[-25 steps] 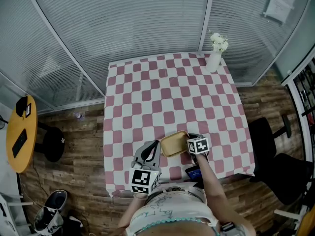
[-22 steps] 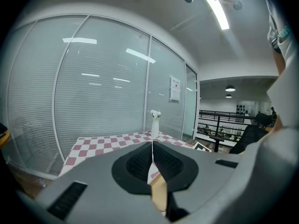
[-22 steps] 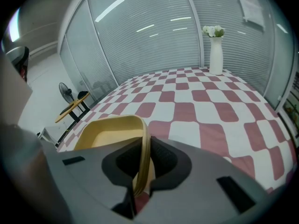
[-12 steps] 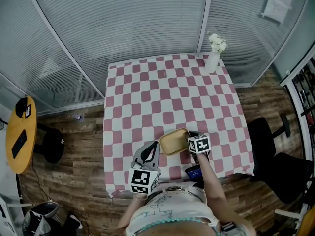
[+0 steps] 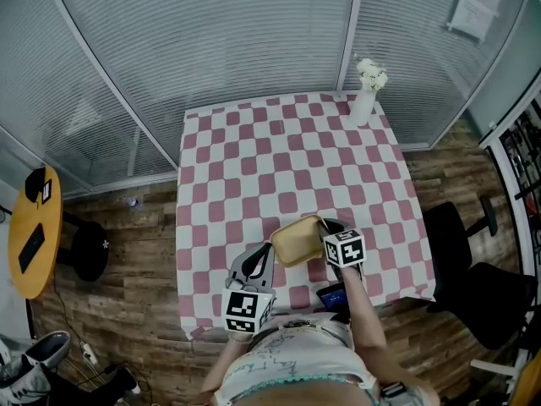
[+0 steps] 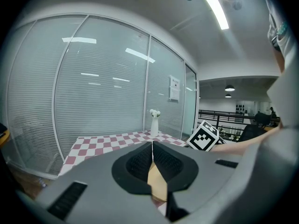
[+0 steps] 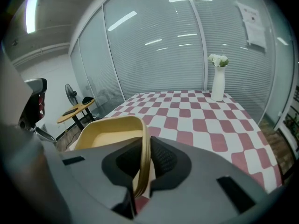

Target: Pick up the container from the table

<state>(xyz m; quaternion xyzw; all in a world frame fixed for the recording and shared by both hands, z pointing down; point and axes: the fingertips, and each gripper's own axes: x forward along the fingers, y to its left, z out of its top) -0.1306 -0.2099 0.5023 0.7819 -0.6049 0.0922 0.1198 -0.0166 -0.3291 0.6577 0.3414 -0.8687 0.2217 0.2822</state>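
Right gripper (image 7: 141, 164) is clamped on the container (image 7: 108, 133) wall, one jaw inside, one outside; the container hangs tilted over the near edge of the table (image 5: 287, 142). Left gripper (image 6: 152, 149) sits just beside it, jaws pressed together, nothing between them

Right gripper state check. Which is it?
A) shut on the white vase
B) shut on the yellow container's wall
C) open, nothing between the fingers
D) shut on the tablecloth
B: in the right gripper view, the right gripper has its fingers pressed on either side of the thin wall of the yellow container.
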